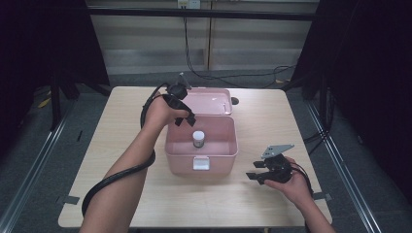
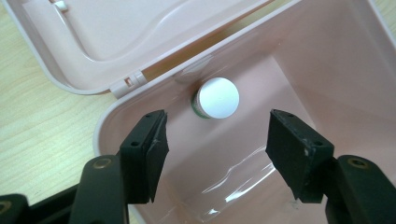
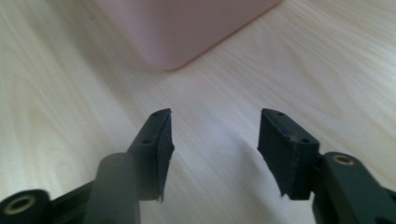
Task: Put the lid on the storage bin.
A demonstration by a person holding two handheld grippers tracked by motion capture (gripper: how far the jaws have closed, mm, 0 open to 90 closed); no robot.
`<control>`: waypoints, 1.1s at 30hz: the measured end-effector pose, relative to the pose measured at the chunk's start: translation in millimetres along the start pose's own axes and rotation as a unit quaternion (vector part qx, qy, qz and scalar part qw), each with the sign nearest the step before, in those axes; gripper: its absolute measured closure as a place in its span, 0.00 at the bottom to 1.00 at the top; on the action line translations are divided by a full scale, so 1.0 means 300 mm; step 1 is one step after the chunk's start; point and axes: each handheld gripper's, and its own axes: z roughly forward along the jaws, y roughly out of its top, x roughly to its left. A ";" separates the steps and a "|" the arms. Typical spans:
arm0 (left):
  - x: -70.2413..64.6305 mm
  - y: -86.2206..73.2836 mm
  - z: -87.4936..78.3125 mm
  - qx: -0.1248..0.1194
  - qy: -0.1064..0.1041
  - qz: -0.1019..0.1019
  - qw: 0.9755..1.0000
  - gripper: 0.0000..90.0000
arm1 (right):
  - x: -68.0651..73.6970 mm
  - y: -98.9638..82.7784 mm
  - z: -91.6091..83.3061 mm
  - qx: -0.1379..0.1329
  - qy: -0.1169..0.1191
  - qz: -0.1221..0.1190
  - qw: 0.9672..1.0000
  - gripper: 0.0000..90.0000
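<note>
A pink plastic box (image 1: 201, 155) stands mid-table with its lid (image 1: 209, 101) swung back flat. A small bottle with a white cap (image 1: 198, 138) stands upright inside it; from above its cap (image 2: 217, 97) shows near the box's hinge-side wall. My left gripper (image 1: 183, 118) hovers over the box's back left corner, pointing down into it. Its jaws stand open with nothing between them, above the bottle and apart from it. My right gripper (image 1: 256, 176) is low over the table to the right of the box, pointing toward the box's corner (image 3: 173, 58), jaws open and empty.
The box's white front latch (image 1: 200, 163) faces the person. A black cable (image 1: 116, 177) loops along the left forearm. Bare wooden tabletop (image 1: 262, 121) lies around the box. A dark floor and metal rails surround the table.
</note>
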 end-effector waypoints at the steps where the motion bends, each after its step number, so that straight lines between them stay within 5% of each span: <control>1: 0.002 0.000 -0.002 0.000 0.002 0.002 1.000 0.41 | 0.004 0.006 -0.006 0.004 0.003 0.002 1.000 0.53; 8: 0.017 -0.002 -0.024 -0.007 0.005 -0.004 1.000 0.39 | 0.020 0.035 -0.034 0.012 0.029 0.022 0.999 0.69; 13: 0.025 -0.003 -0.038 -0.011 0.007 -0.006 1.000 0.36 | 0.038 0.055 -0.037 0.045 0.034 0.017 0.998 0.79; 22: 0.034 -0.008 -0.053 -0.021 0.013 -0.013 1.000 0.29 | 0.085 0.099 -0.042 0.061 0.065 0.009 0.996 0.98; 33: 0.050 -0.022 -0.060 -0.024 0.022 -0.014 0.999 0.27 | 0.140 0.174 -0.041 0.071 0.095 -0.006 0.993 1.00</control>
